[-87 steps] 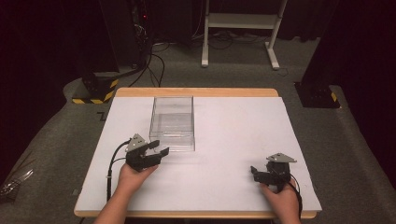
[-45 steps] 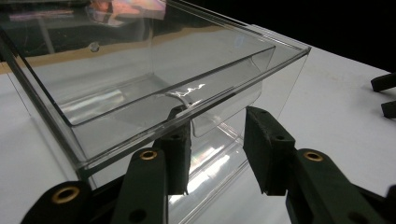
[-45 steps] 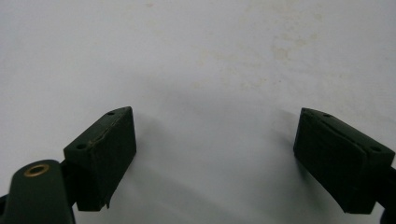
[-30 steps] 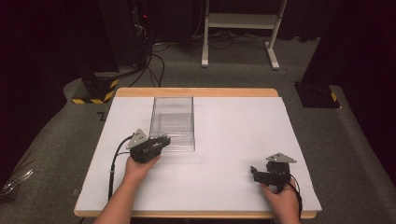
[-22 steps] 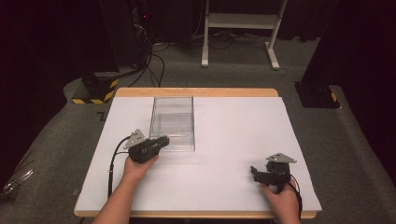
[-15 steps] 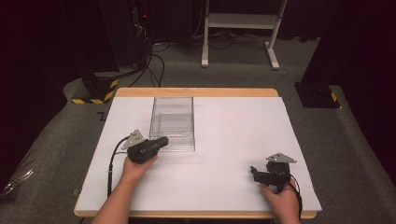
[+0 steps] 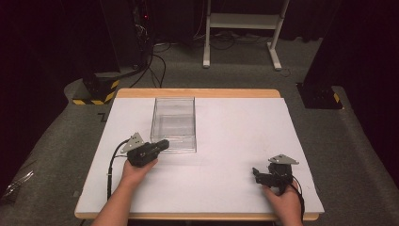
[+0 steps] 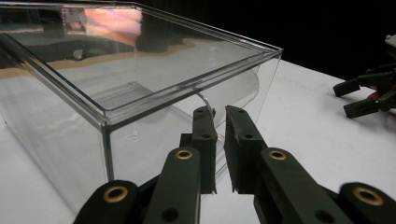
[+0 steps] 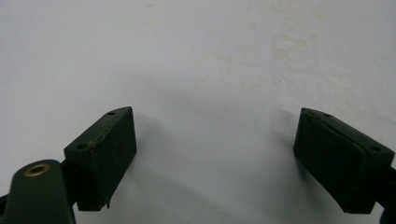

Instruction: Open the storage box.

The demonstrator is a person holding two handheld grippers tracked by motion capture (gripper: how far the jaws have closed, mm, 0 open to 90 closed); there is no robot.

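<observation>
We see a broad white matte table [image 7: 235, 155] bearing a clear, hard-walled rectangular box [image 7: 173, 123] near its left middle. Our left gripper [image 8: 219, 135] pinches the box's thin near wall, its jaws having just closed from their earlier spread. Our right gripper [image 9: 215, 154] rests wide apart on the tabletop, unchanged.

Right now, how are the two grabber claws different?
The left gripper has its jaws shut on the near wall of the clear box; the right gripper has its jaws wide open with nothing between them. The left one is at the box, the right one rests apart on bare white table. Both are black.
</observation>
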